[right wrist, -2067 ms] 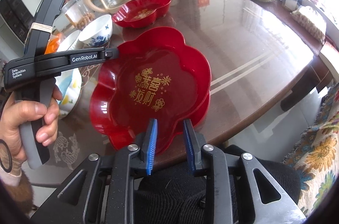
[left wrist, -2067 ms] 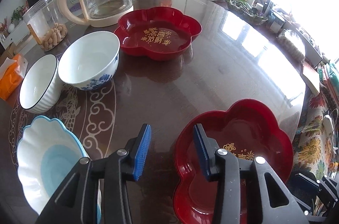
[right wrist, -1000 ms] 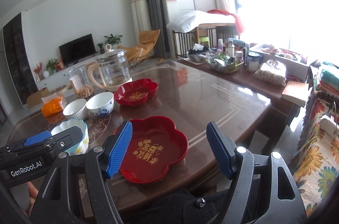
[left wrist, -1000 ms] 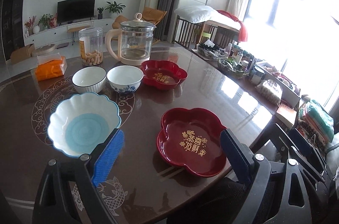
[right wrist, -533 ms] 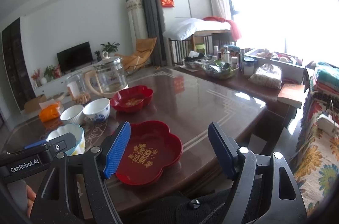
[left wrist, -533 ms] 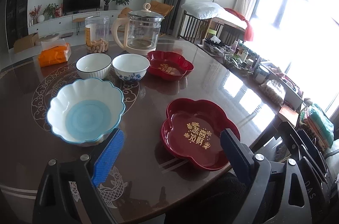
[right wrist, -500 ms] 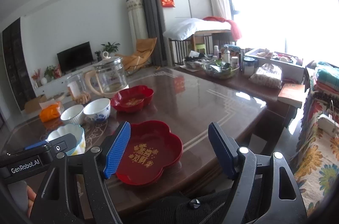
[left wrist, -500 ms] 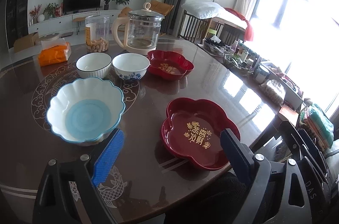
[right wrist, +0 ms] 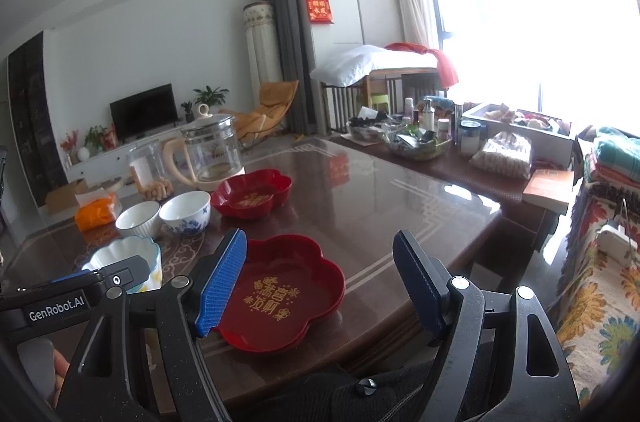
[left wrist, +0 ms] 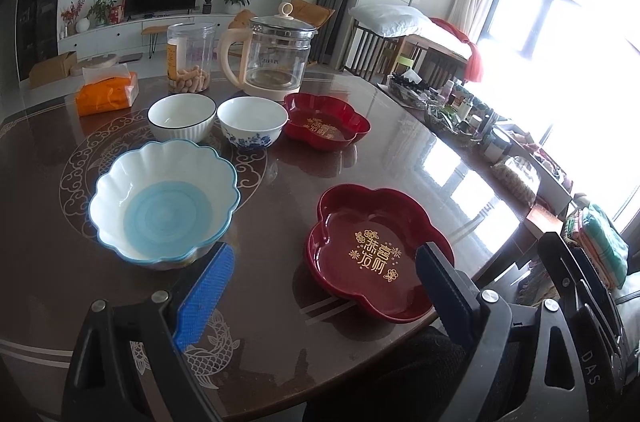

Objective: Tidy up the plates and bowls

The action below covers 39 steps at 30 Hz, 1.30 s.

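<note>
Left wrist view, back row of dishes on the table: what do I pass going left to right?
Striped bowl → blue-flower bowl → far red plate.

1. You have two red flower-shaped plates: near plate [left wrist: 376, 254] at 5 o'clock, far plate [left wrist: 325, 127] at 12.
2. Three bowls: scalloped blue bowl [left wrist: 164, 200] at 9 o'clock, ribbed white bowl [left wrist: 182, 115], blue-flowered bowl [left wrist: 252, 122] at 11.
3. One glass kettle [left wrist: 272, 56].
4. One clear jar [left wrist: 191, 56].
5. One orange tissue pack [left wrist: 107, 94].
</note>
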Motion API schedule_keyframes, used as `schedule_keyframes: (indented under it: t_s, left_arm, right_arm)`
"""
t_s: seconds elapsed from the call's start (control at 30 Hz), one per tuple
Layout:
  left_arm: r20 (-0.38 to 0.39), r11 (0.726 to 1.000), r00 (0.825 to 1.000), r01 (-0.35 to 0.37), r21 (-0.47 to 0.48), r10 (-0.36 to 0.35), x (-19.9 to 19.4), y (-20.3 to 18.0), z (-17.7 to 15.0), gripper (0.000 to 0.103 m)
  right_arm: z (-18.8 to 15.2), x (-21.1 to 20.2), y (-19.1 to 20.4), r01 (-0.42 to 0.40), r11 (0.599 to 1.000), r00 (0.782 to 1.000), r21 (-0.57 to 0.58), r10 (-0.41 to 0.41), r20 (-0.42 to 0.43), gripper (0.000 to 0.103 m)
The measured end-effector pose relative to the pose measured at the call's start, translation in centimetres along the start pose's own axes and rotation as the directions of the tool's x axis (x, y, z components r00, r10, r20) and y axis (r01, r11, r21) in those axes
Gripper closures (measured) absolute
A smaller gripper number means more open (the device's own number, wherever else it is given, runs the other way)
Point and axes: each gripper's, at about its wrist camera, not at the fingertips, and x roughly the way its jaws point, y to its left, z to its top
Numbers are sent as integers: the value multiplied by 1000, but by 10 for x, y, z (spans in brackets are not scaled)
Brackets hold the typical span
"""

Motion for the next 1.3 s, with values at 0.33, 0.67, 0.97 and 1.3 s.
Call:
schedule_keyframes:
  t_s: [0.33, 0.67, 0.97, 1.3]
  left_arm:
    - [7, 1000, 1000, 6, 0, -6, -4, 0, -1, 11]
    - [26, 1000, 999, 20, -12, -20, -11, 2, -1, 11]
    - [27, 1000, 999, 21, -11, -21, -13, 3, -3, 11]
    - [-10, 998, 1000, 19, -63, -20, -8, 18, -6, 11]
  right_arm:
    - [-1, -4, 0, -1, 1000, 1000, -6, 1, 5, 24]
    - [3, -13, -3, 25, 1000, 999, -5, -25, 42, 24]
    - [5, -17, -2, 38, 999, 998, -11, -37, 58, 20]
    - [9, -17, -8, 42, 999, 998, -1, -41, 53, 20]
